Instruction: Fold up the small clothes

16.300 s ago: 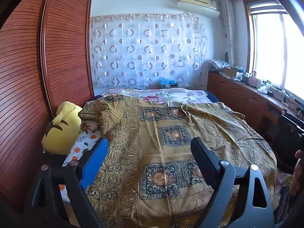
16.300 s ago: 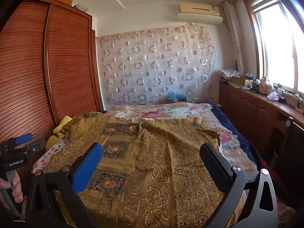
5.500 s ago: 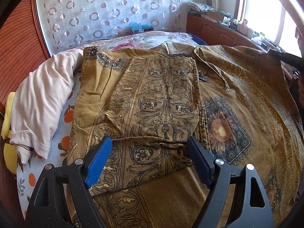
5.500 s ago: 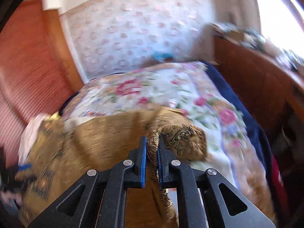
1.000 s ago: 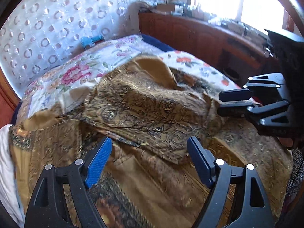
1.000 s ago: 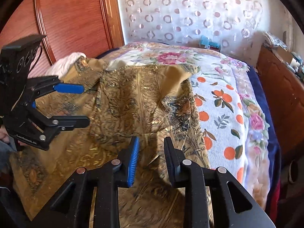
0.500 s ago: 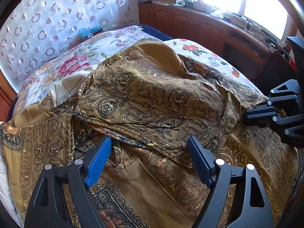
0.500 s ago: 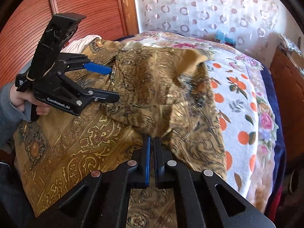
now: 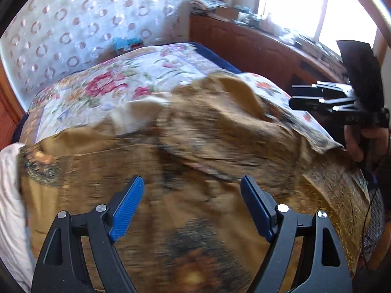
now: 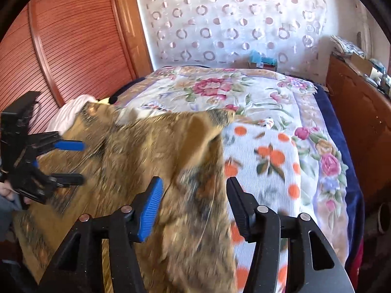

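**A:** Going from left to right, with the gold patterned garment (image 9: 195,151) as the anchor, what is sitting where?

**B:** At the garment's far left edge a pale pink cloth (image 9: 9,195) is lying bunched, probably set aside so it is not in the way of the folding. The garment itself is lying across the near part of the bed, rumpled, with one flap doubled over onto the rest. Beyond it and to its right, the floral bedspread (image 10: 268,112) is lying bare.

**A:** And the grippers?

**B:** The left gripper (image 9: 193,202) is hovering over the near left part of the garment. Its jaws are standing wide apart, and nothing is between the blue pads; the cloth is lying below them. The right gripper (image 10: 194,200) is hanging at the garment's right edge, where gold cloth is meeting the orange-spotted sheet (image 10: 276,161). Its jaws are opening, about halfway apart, and a ridge of the garment is showing between them, not pinched.

**A:** Why is it opening there?

**B:** Likely it is letting the flap go so the fold lies flat. The cloth is blurred, so I cannot tell whether the fold is neat.
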### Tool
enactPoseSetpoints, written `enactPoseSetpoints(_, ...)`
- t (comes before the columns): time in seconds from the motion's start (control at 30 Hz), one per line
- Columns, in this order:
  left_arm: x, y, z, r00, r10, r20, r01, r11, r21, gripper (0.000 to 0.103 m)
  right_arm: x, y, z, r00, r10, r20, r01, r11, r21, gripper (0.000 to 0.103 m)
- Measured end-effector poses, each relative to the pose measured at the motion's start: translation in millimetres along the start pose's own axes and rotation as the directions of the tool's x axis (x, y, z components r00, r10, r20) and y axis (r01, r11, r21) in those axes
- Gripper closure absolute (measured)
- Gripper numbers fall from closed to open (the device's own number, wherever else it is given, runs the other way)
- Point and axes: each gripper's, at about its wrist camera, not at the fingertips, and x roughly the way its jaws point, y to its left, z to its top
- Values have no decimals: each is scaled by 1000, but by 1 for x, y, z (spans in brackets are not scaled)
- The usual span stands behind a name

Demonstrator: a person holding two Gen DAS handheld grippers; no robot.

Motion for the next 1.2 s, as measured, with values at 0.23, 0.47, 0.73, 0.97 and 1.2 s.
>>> enactPoseSetpoints(0.23,-22,72,-7,991,128,27,-125,989,-83,14,53,-7,27,998,-21,-51,22,1000,10,38)
enactPoseSetpoints(0.47,-26,136,-15,976,217,-18,-217,959,-182,14,74,-23,52,996,1,-86,4,998,61,38)
enactPoseSetpoints(0.73,-16,168,-13,985,171,-21,-171,952,-253,27,98,-31,65,990,10,-144,4,996,92,38)
enactPoseSetpoints(0.97,2,177,4,986,156,-56,-165,951,-260,37,109,-27,73,988,2,-157,9,998,69,38)
enactPoseSetpoints(1.2,25,189,14,982,162,-98,-183,946,-268,37,113,-27,76,988,-3,-154,13,998,59,43)
